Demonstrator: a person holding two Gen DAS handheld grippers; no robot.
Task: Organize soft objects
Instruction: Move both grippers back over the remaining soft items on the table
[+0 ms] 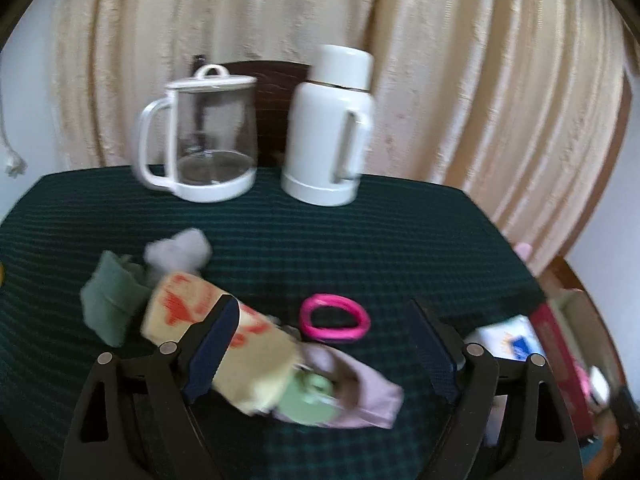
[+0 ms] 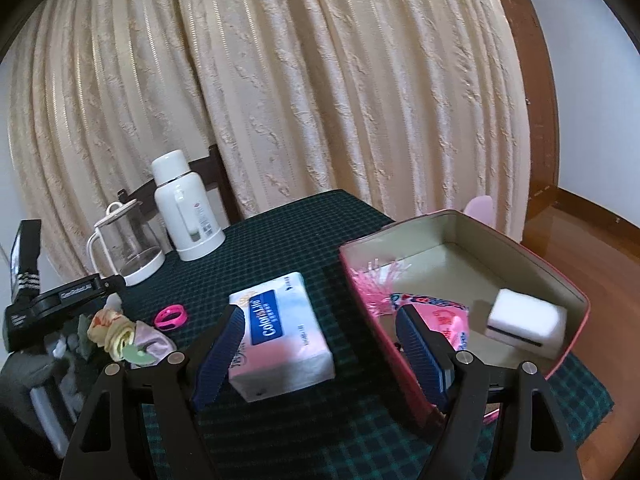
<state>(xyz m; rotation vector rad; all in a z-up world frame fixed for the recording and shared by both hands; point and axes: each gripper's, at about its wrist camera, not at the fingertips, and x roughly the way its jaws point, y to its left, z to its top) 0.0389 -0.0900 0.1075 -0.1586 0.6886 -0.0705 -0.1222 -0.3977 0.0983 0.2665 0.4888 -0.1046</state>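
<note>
Left gripper [image 1: 324,340] jaws released over blurred sock pile [image 1: 224,336]; right gripper [image 2: 320,344] released (tin [image 2: 460,224] partly hidden).

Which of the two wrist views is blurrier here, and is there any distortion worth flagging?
Left wrist view: motion-smeared, the glass jug, white flask and pile of cloths all soft-edged. Right wrist view: sharper, tissue pack lettering partly readable. Both: strong fisheye bending of the curtain, dark corners.

Tissue pack [image 2: 280,332] lies between socks [image 2: 128,338] and tin [image 2: 460,236].
</note>
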